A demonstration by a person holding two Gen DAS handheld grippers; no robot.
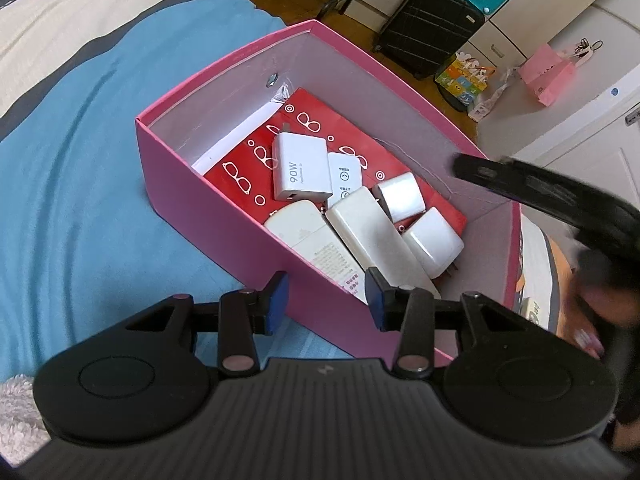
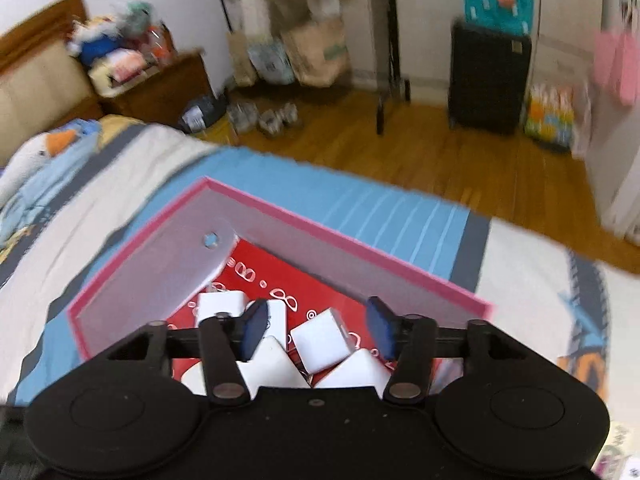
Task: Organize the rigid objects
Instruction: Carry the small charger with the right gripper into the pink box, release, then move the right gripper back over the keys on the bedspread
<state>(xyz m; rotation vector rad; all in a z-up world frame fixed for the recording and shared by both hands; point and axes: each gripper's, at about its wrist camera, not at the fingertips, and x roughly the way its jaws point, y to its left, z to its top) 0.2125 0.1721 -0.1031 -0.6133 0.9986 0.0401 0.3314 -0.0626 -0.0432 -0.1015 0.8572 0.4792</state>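
**Pink box** — open-topped carton, centre of the left wrist view, one corner pointing to the upper part of the frame. It serves as the collecting bin, so the task's things are inside it.

**Left gripper** — lower centre of its own view, clamped astride the box's near wall, one finger outside and one inside. It probably steadies the carton while the other hand works, though pad contact is hard to make out.

**Right gripper** — jaws parted, nothing between the pads, poised above the box contents. That view is blurred, so its exact height over them cannot be told.

**Red sheet** — printed with white spectacles, lying flat on the box floor as a liner.

**Long white adapter** — lies slantwise toward the lower end of the box, touching its neighbours.

**90W charger** — white, label up, resting on the red sheet above the long adapter in frame.

**Small white cube plug** — just right of centre in the heap. All are loosely piled, not aligned.

**Bed cover** — blue with cream and grey bands. It is soft, so the box may shift on it.

**Wooden floor** — upper middle of the right wrist view.

**Black suitcase** — upright at upper right.

**Teal bag** — on top of the suitcase.
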